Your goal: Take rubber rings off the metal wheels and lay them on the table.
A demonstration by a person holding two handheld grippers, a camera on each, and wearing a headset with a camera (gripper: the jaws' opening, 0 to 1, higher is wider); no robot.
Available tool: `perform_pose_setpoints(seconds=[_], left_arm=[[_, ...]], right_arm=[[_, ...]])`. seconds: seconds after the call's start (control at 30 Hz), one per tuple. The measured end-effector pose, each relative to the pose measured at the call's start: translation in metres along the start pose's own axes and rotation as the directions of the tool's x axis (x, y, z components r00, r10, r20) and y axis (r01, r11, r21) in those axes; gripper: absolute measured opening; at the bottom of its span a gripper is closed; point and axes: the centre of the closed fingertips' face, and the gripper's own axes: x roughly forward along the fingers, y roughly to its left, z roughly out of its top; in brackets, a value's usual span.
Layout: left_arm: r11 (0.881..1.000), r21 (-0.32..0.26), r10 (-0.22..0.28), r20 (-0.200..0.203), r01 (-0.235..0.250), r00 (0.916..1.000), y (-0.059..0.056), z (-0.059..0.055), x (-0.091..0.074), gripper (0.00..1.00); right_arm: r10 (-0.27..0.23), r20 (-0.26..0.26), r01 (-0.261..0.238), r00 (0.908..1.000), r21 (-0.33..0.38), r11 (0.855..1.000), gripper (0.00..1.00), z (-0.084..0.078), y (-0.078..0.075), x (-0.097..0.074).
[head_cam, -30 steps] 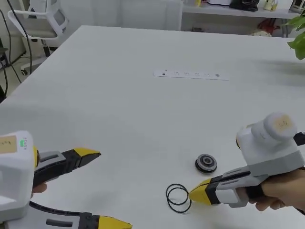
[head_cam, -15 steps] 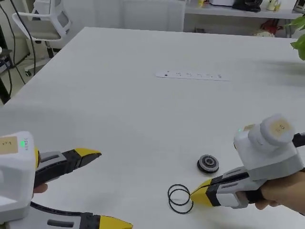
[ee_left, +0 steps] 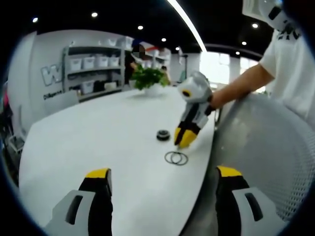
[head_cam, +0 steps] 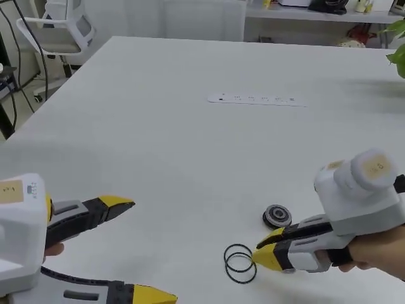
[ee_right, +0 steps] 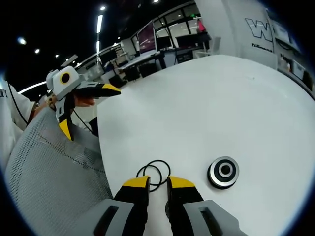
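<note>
Two thin black rubber rings lie overlapping on the white table near its front edge. A bare metal wheel lies flat just right of and beyond them. My right gripper is shut with nothing in it, its yellow tips low over the table just right of the rings. In the right gripper view the rings lie just past the gripper and the wheel is to the right. My left gripper is held open at lower left, well apart from the rings and wheel.
A white power strip is set into the table at mid-back. An office chair stands past the far left corner and a plant at the far right. A grey mesh chair back is close to the table's front edge.
My right gripper has eased slightly to the right, away from the rings. The rings, the wheel and my left gripper have kept their places.
</note>
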Motion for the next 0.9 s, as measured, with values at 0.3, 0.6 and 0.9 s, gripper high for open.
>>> perform_pose_setpoints(seconds=[0.3,0.6,0.9], left_arm=[[1.000,0.014,0.001,0.004,-0.001,1.0000,0.004,0.009,0.001,0.88],[0.997,0.081,-0.015,0.013,0.014,0.9998,0.014,0.037,0.010,0.87],[0.983,0.166,-0.078,0.030,0.072,0.9965,0.018,0.078,0.030,0.88]], right_arm=[[-0.047,0.166,0.044,0.9850,0.022,0.999,0.14,0.030,-0.019,-0.024],[-0.091,0.303,0.085,0.9487,0.032,0.996,0.15,0.049,-0.041,-0.051],[-0.180,0.321,0.160,0.9299,0.087,0.983,0.15,0.033,-0.075,-0.067]])
